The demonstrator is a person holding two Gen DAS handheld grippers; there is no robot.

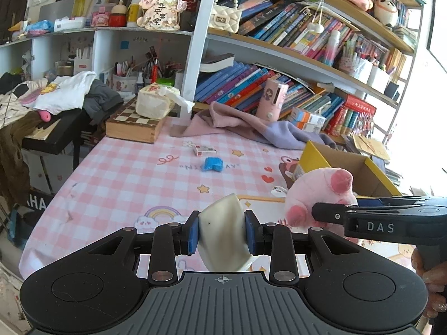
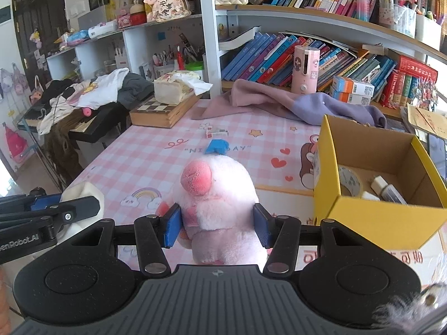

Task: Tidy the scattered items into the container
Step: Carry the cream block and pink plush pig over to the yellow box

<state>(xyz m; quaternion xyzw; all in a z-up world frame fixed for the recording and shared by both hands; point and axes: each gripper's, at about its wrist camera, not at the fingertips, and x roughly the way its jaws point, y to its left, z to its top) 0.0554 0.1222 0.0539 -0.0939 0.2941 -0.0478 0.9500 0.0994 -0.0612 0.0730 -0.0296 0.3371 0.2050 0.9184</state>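
My left gripper point(image 1: 222, 230) is shut on a cream white soft block point(image 1: 223, 237), held above the pink checked tablecloth point(image 1: 125, 178). My right gripper point(image 2: 218, 224) is shut on a pink plush toy point(image 2: 220, 195), which also shows at the right of the left wrist view as the plush toy point(image 1: 321, 192). The yellow cardboard box point(image 2: 377, 212) stands open to the right of the plush and holds a tape roll point(image 2: 349, 181) and small white items. A blue object point(image 1: 213, 164) and a small red-and-white packet point(image 1: 204, 150) lie farther back on the cloth.
A pink and purple cloth point(image 2: 279, 103) lies along the back of the table under the bookshelf point(image 2: 307, 53). A chessboard box point(image 2: 164, 111) with a tissue pack on it sits at the back left. Clothes are piled on a black stand point(image 2: 83, 95) left of the table.
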